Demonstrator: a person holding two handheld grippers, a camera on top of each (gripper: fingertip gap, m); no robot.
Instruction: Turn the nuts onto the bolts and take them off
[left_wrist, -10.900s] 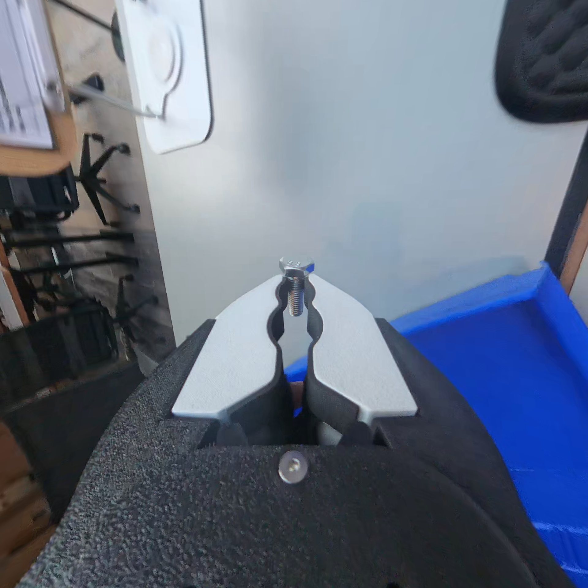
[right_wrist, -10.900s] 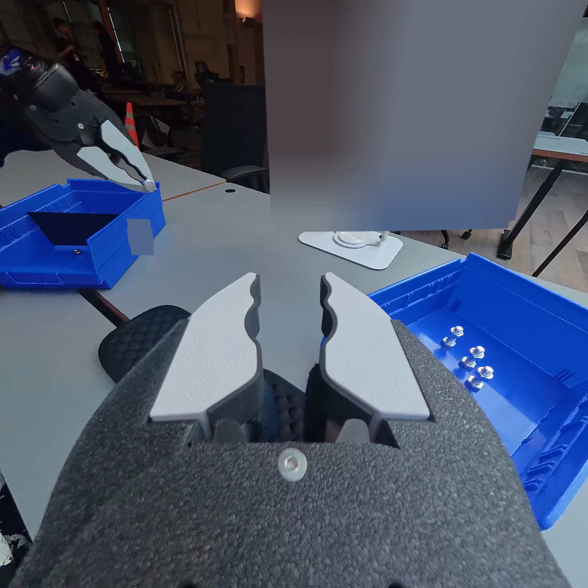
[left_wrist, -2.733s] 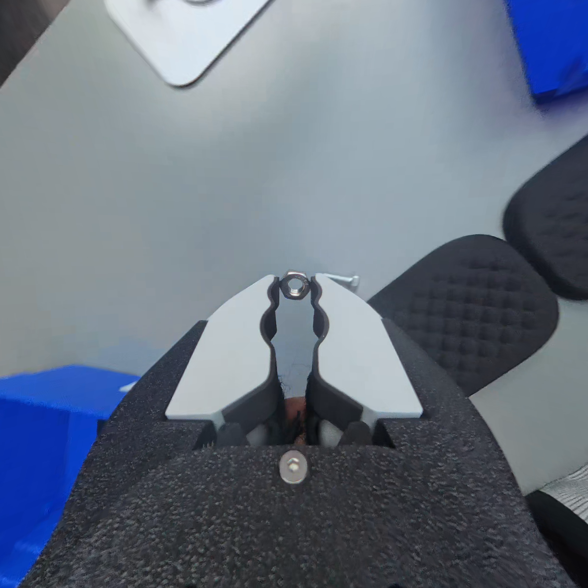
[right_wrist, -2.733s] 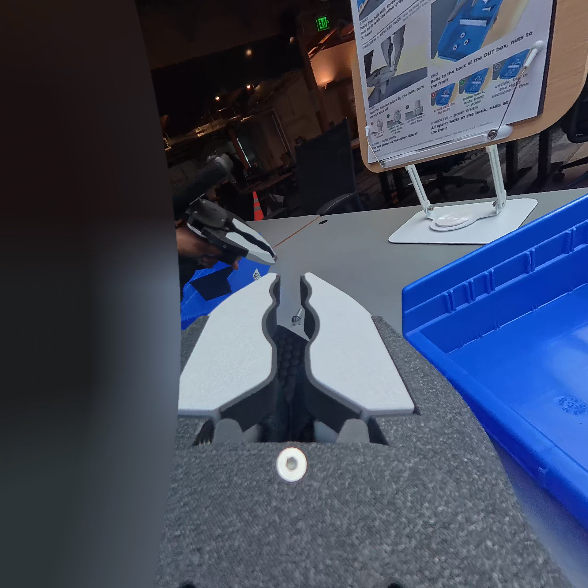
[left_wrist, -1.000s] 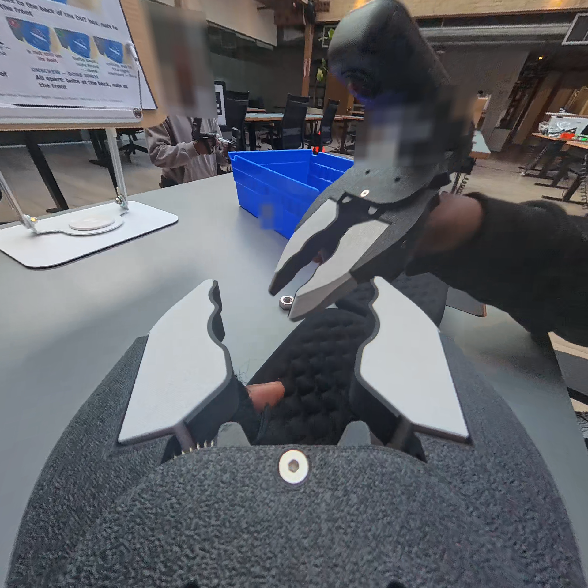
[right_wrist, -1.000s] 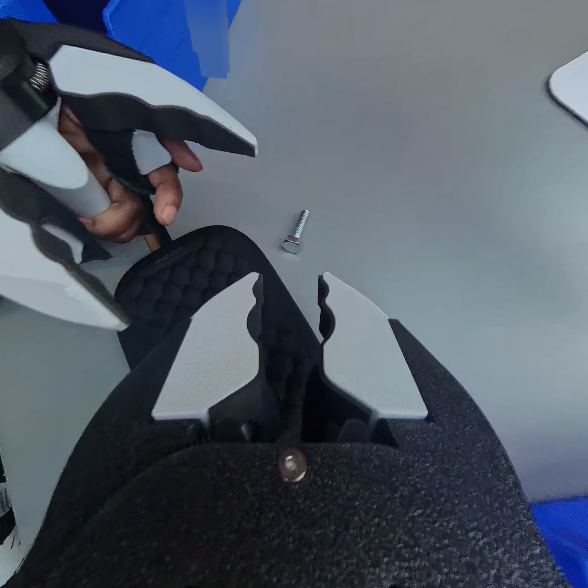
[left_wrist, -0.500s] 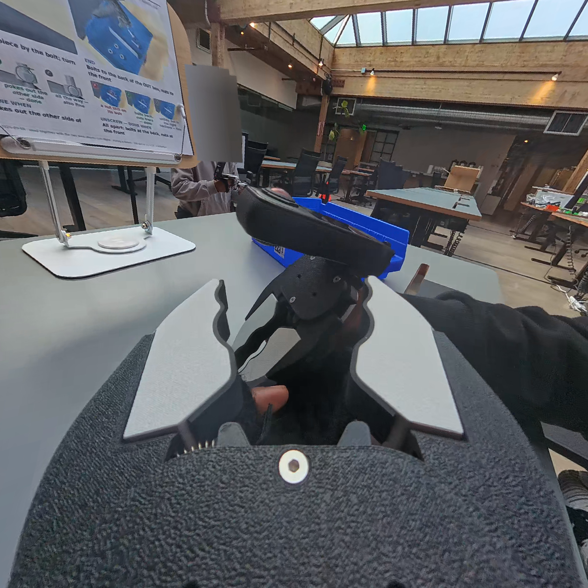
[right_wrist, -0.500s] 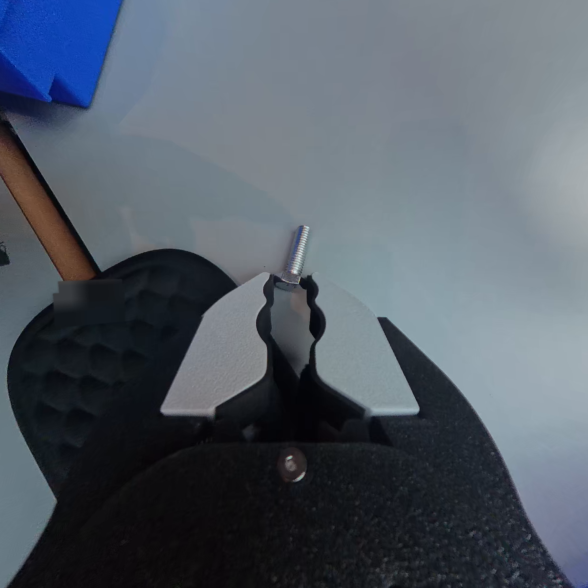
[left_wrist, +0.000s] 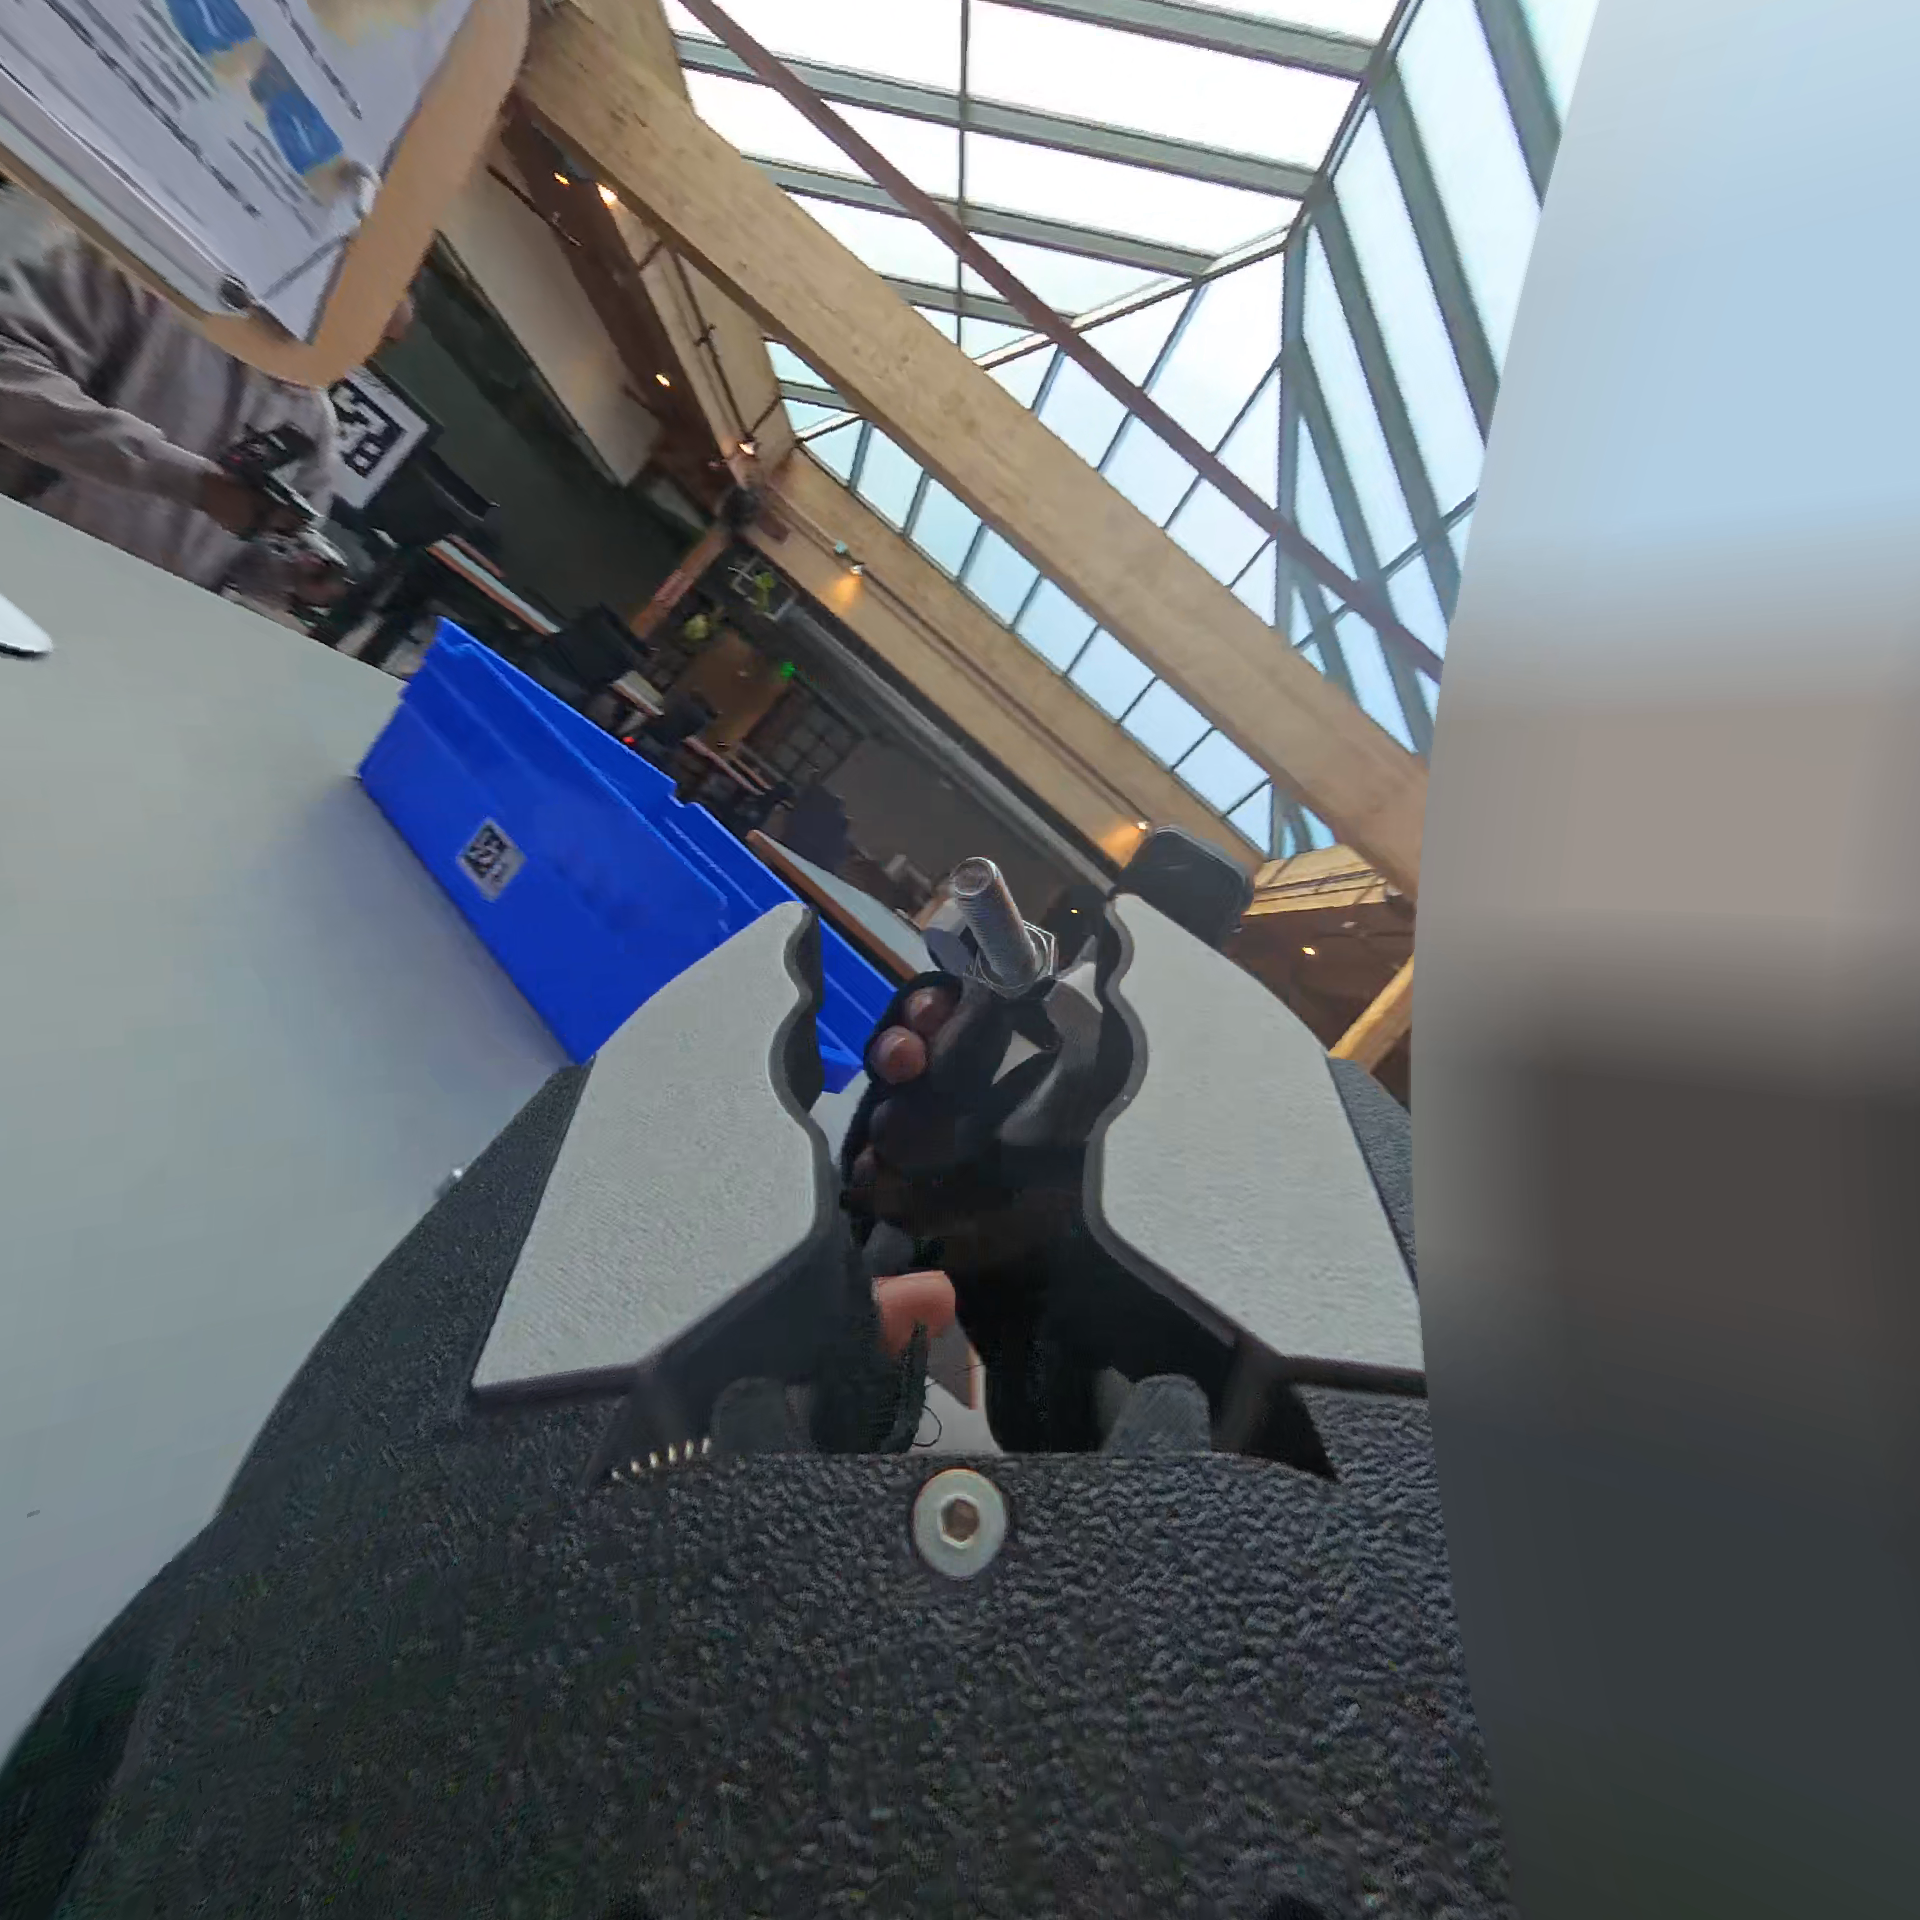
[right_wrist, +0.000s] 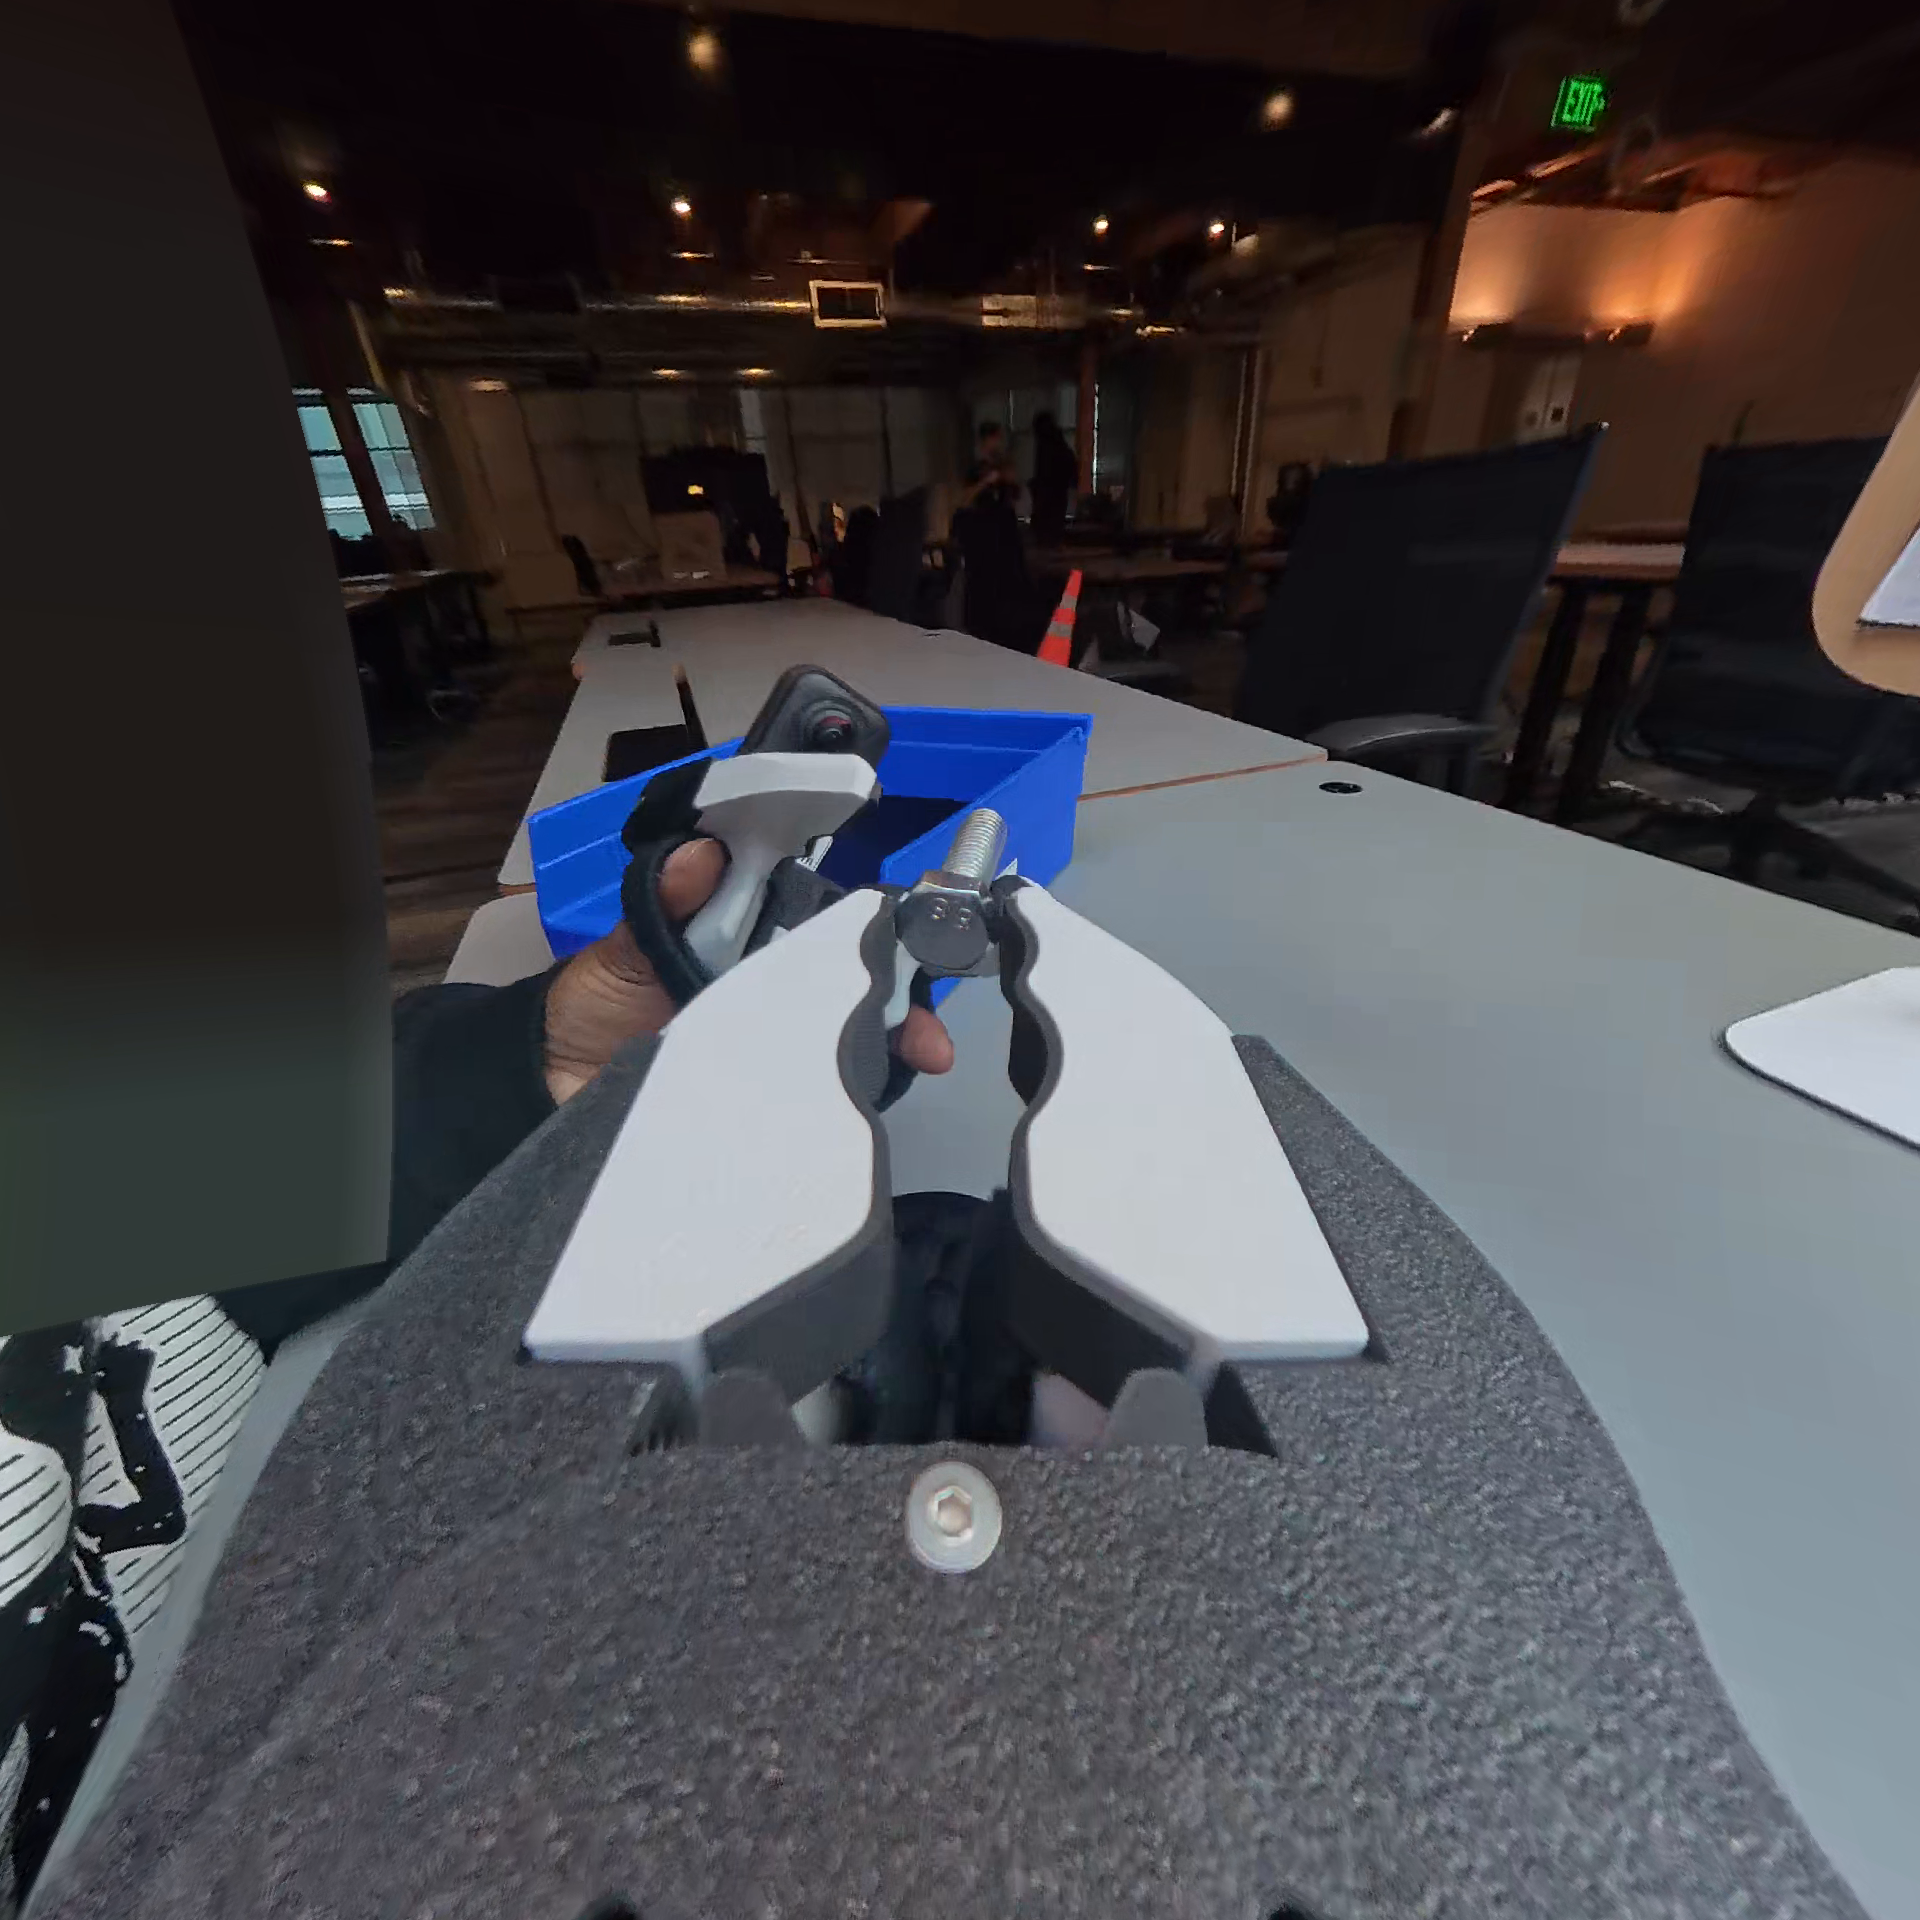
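1. While raised above the grey desk (right_wrist: 1455, 987), right gripper (right_wrist: 951, 914) clenched on the hexagonal head of one silver steel bolt (right_wrist: 951, 904), threaded shank pointing away and upward.
2. Left gripper (left_wrist: 956, 935), tilted up toward the skylight, fingers spread wide and grasping nothing.
3. Seen from the left wrist view, same bolt (left_wrist: 992, 925) between the spread fingertips, farther off, shank end toward the camera.
4. Gloved hand (right_wrist: 623, 987) wrapped round the left gripper's handle, just beyond the right fingers.
5. One blue plastic bin (right_wrist: 977, 758) per view: at the desk's far left edge in the right view, near its far edge in the left (left_wrist: 582, 862).
6. One orange cone (right_wrist: 1062, 618) far behind.
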